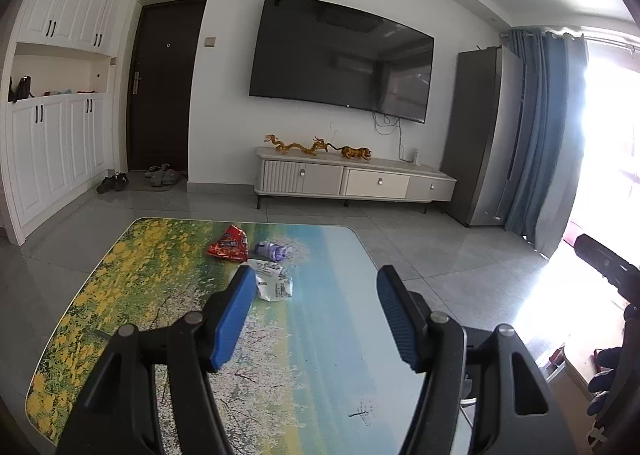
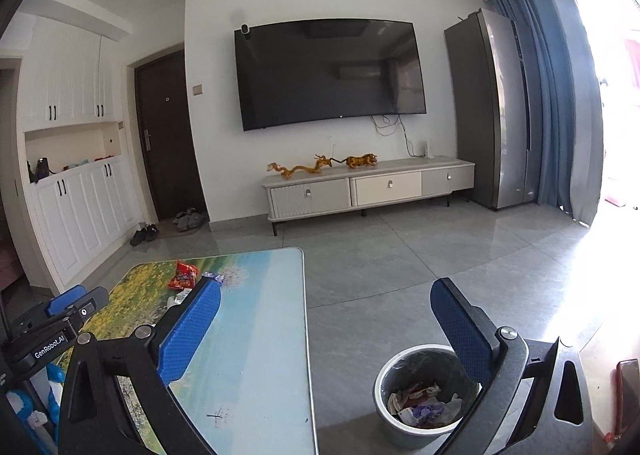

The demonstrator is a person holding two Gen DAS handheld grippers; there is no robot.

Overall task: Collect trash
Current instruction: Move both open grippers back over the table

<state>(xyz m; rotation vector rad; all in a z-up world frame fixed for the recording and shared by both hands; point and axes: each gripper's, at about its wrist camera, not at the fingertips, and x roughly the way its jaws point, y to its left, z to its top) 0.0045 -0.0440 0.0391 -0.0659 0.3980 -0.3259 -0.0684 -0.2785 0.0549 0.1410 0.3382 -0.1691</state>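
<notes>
Three wrappers (image 1: pixel 256 265) are left on the desk (image 1: pixel 320 335), faced by the empty, open left tool (image 1: pixel 316 287); the right tool (image 2: pixel 326 305) is spread empty above the part-filled bin (image 2: pixel 384 383).

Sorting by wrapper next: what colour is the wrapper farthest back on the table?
Red wrapper, clearest in the left wrist view.

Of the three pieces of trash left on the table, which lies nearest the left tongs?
The white crumpled wrapper, just beyond the tip of the left tongs. The red snack bag and the purple wrapper lie farther back.
</notes>
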